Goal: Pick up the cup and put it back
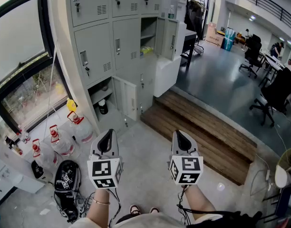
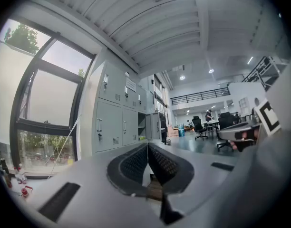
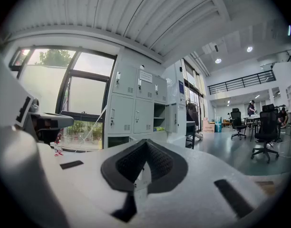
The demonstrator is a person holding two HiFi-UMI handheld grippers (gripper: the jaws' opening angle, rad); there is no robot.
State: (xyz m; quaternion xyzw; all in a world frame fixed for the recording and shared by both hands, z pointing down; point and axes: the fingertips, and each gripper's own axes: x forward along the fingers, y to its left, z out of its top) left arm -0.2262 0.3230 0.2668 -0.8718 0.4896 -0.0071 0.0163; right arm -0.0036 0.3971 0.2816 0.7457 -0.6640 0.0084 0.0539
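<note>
A dark cup (image 1: 103, 106) stands inside an open low compartment of the grey lockers (image 1: 118, 46), well ahead of both grippers. My left gripper (image 1: 107, 137) and right gripper (image 1: 179, 137) are held side by side above the concrete floor, pointing toward the lockers. Both are shut with nothing between their jaws. In the left gripper view the black pads (image 2: 136, 163) meet at the tip of the left gripper (image 2: 148, 144). The right gripper view shows the same: the right gripper (image 3: 146, 141) has its pads (image 3: 160, 163) pressed together. The cup cannot be made out in either gripper view.
Large water bottles (image 1: 64, 145) and a black bag (image 1: 66, 179) lie on the floor at the left, below the window. A wooden step (image 1: 202, 139) runs to the right of the lockers. An upper locker door (image 1: 170, 39) hangs open. Office chairs (image 1: 274, 96) stand far right.
</note>
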